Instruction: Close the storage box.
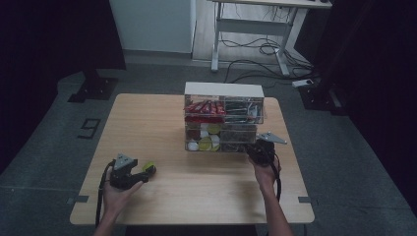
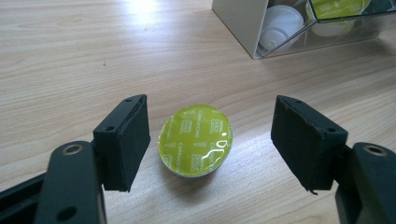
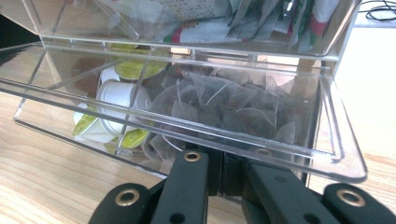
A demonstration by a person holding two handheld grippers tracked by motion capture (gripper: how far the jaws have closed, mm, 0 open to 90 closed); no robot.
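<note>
While my left claw [image 2: 210, 144] stands open around the green coffee capsule [image 2: 196, 140] lying on the table [image 2: 70, 56], my right claw [image 3: 223, 175] pinches shut on the clear drawer's [image 3: 299, 154] lip, keeping it open for the capsule.

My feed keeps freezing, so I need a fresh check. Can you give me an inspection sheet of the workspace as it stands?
Surface: wooden table, mostly bare.
Job's things: green capsule lying flat on the table; clear organizer holding capsules, tea bags and sachets, its bottom drawer pulled out.
Clutter: nothing seen.
Grippers: left gripper open, jaws either side of the capsule without touching; right gripper shut at the drawer's front edge.
Cables: one trails from each gripper; more on the floor behind.
Surroundings: desk frame on grey floor, dark sides.
</note>
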